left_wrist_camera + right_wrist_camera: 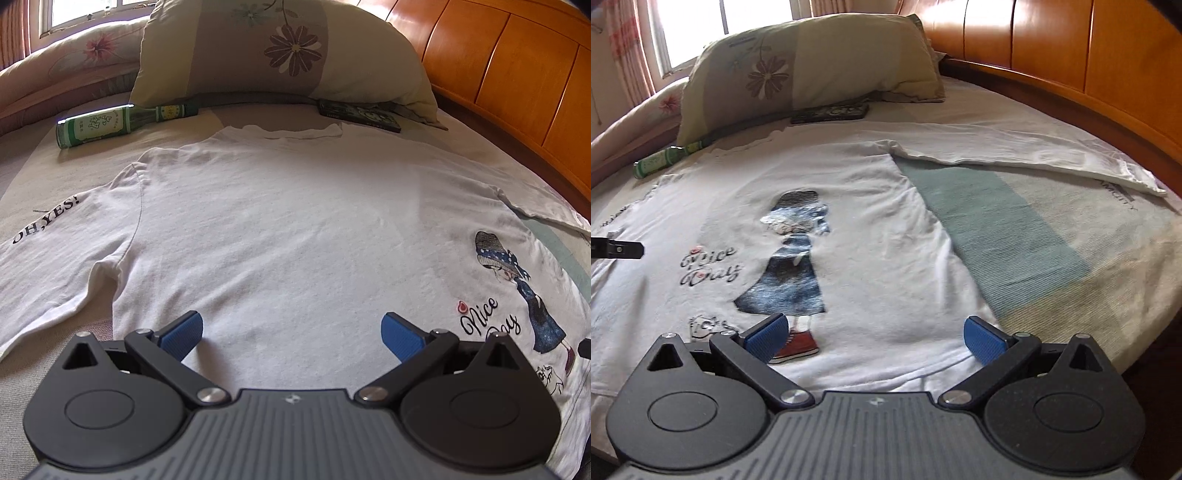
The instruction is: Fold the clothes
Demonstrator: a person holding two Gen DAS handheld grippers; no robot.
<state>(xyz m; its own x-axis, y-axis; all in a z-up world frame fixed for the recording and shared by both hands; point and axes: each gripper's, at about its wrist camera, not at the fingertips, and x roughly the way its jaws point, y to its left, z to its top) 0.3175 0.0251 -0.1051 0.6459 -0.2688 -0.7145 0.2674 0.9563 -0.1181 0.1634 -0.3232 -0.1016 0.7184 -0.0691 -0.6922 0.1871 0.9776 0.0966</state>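
In the left wrist view, a white long-sleeved shirt [295, 229] is seen spread flat on the bed [33, 173], its neckline toward the pillow [288, 55]. "OH,YES!" is printed in black along the sleeve at the left. Near the hem at the right, "Nice Day" is written in script beside a printed figure in a patterned hat and dark blue dress; a small drawn animal sits below it, partly cut off by the gripper body. The left gripper [291, 334] is held low over the hem with its blue pads [183, 334] spread wide and nothing between them. A green bottle [110, 123] lies on its side beyond the shoulder; its white label carries characters that cannot be read. A dark flat box [360, 114] is partly tucked under the pillow, its print illegible. A wooden headboard [517, 85] curves along the right.

In the right wrist view, the same print is seen closer: "Nice Day", the figure with red shoes, and the small animal partly hidden behind the right gripper [873, 338], whose jaws also stand wide apart and empty over the hem. The other sleeve is stretched out to the right over a green and cream blanket [1034, 236]; grey lettering near the cuff is cut off and unreadable. The tip of the other gripper shows at the left edge. The bottle and box are only partly visible by the pillow.
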